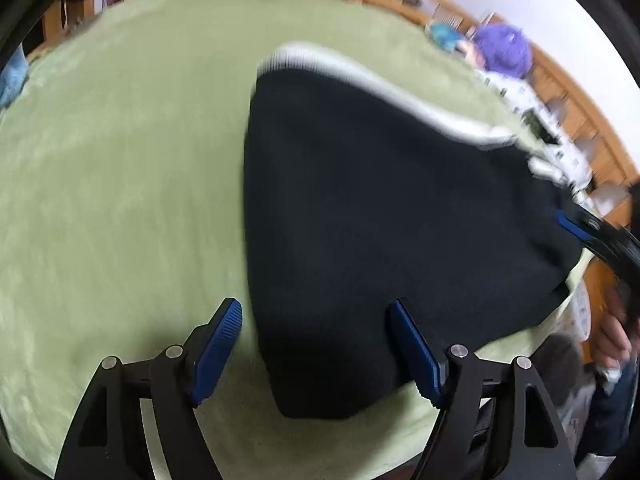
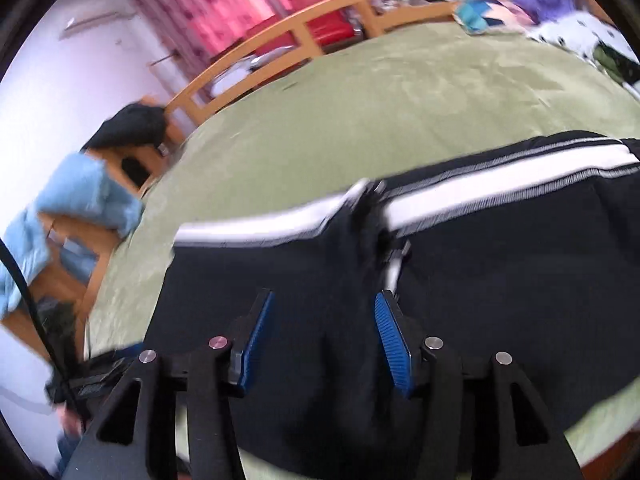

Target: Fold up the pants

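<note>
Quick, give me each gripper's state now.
Left hand-held gripper: open, holding nothing, over the pants edge.
Right hand-held gripper: open, empty, above the pants.

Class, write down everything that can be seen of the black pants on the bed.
The black pants lie on the green bed cover, apparently already folded into a compact shape. The fabric looks soft and matte, with a white side stripe along the far edge. Both the left gripper and the right gripper are open over the near edge; whether they touch the cloth cannot be told. Motion blur hides finer detail.

matt black cloth pants [image 1: 380,208], fuzzy green blanket [image 1: 120,160]
</note>
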Motion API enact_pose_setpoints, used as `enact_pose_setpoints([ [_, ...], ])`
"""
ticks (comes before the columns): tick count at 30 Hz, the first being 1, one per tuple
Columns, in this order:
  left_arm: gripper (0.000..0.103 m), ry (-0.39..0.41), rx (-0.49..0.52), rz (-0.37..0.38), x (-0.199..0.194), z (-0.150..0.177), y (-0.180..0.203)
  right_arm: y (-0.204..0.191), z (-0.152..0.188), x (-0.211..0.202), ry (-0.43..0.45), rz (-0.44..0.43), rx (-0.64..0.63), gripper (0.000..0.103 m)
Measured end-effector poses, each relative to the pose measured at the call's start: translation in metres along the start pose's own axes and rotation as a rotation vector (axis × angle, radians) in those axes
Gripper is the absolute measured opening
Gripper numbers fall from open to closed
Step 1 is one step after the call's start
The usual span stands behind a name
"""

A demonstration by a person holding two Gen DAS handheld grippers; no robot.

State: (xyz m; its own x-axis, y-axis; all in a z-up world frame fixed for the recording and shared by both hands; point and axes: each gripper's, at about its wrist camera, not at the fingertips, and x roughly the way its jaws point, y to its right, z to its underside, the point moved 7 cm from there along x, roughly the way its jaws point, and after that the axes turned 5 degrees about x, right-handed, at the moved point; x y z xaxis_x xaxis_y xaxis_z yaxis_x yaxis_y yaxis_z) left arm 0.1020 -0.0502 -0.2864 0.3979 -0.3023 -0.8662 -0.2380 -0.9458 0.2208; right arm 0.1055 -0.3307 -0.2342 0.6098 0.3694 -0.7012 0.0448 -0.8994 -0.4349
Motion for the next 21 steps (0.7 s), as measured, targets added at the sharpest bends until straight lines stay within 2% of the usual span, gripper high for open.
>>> enact_pose_setpoints([
  [3,0.078,0.017,-0.013,0.002,0.0,0.008,0.001,0.005,0.039,-0.008,-0.009,0.062,-0.07,0.05],
  [5,0.077,0.014,-0.018,0.025,-0.007,0.008,0.002,0.014,0.052,0.003,-0.035,0.148,-0.084,0.046],
  [7,0.076,0.047,-0.018,0.064,-0.02,0.001,0.003,0.012,0.058,0.01,-0.04,0.2,-0.107,0.044],
  [10,0.076,0.07,-0.005,0.034,-0.029,-0.007,-0.003,0.002,0.054,0.003,-0.044,0.222,-0.168,0.044],
  [13,0.076,0.074,-0.011,0.039,-0.03,-0.011,-0.004,0.001,0.034,-0.023,0.027,0.157,-0.13,0.043],
  [15,0.076,0.069,-0.038,0.041,-0.026,-0.012,-0.006,0.004,0.01,-0.032,0.086,0.115,-0.086,0.052],
  [17,0.076,0.057,-0.078,0.055,-0.022,-0.013,-0.017,0.007,-0.017,-0.023,0.111,0.103,-0.076,0.059],
  [19,0.076,0.053,-0.111,0.074,-0.018,-0.016,-0.02,0.017,-0.04,0.0,0.093,0.109,-0.045,0.06],
  [21,0.076,0.065,-0.123,0.083,-0.017,-0.018,-0.022,0.028,-0.056,0.031,0.03,0.058,0.024,0.06],
])
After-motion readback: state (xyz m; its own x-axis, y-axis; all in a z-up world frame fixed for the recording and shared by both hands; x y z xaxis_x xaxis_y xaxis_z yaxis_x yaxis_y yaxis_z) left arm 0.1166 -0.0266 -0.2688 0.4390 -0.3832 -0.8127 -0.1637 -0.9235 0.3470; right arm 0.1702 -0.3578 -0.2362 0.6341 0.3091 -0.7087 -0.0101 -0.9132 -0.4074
